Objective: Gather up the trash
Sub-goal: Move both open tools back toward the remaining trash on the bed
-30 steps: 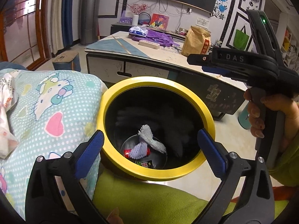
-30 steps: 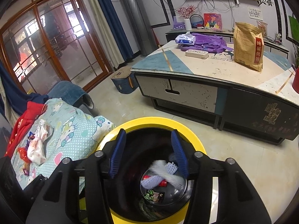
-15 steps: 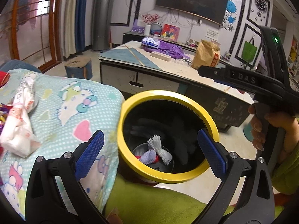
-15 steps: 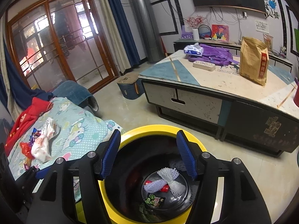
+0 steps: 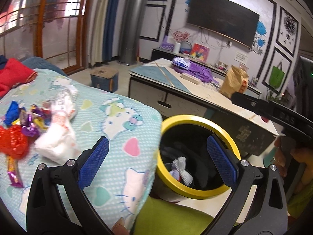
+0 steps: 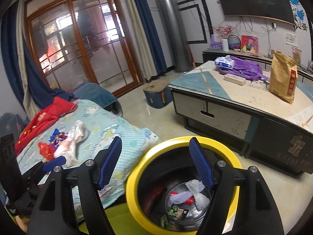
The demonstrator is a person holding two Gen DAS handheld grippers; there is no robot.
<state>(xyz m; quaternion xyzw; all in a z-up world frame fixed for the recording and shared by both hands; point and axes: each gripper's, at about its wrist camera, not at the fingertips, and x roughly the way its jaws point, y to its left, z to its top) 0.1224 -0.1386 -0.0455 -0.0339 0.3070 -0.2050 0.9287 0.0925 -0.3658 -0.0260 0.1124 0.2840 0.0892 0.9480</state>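
— Both tongs hang wide apart and carry nothing: the left gripper (image 5: 156, 160) has swung off the round yellow-rimmed black bin (image 6: 137, 180) toward the blue cartoon-print blanket (image 5: 117, 117), and the right gripper (image 6: 154, 162) has lifted from over the bin's mouth.

— So a drop is finished?

— I judge so. One white foam net sleeve (image 6: 192, 192) lies on the bin's floor with one red scrap and one dark printed wrapper (image 6: 177, 213).

— What remains?

— One heap on the blanket: one crumpled white paper wad (image 5: 58, 125), one red crinkly wrapper (image 5: 12, 142), one blue scrap, several purple foil wrappers too blurred to count.
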